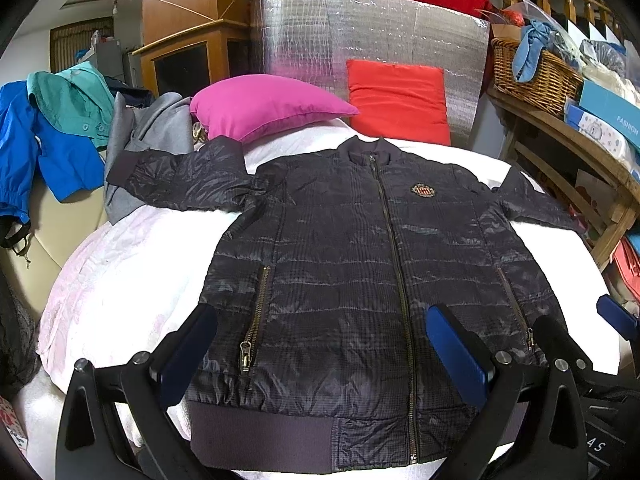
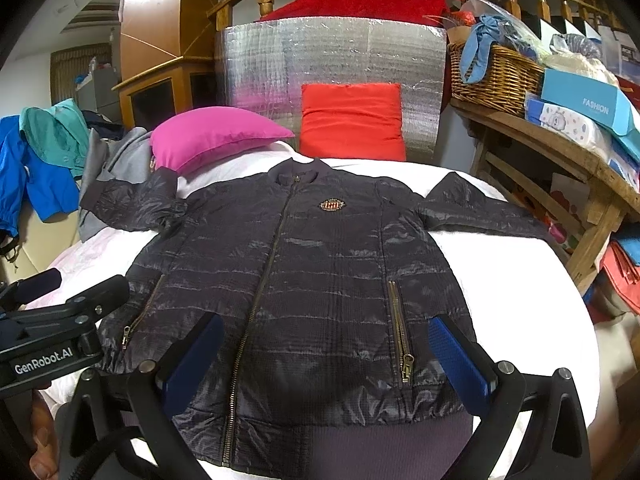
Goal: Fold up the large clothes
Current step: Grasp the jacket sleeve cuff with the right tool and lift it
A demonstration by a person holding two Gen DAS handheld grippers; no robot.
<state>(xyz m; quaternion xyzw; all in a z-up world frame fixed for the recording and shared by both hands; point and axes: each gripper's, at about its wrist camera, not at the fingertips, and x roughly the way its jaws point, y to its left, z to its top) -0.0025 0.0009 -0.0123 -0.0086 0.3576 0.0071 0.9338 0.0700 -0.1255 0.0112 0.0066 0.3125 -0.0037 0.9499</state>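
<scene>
With the dark jacket [image 1: 344,264] spread flat, zipped, across the white bed [image 1: 120,280], the wide-open, empty left gripper [image 1: 320,344] should pinch the ten o'clock sleeve [image 1: 176,176] first, then the equally spread right gripper [image 2: 326,356] the two o'clock one.
</scene>
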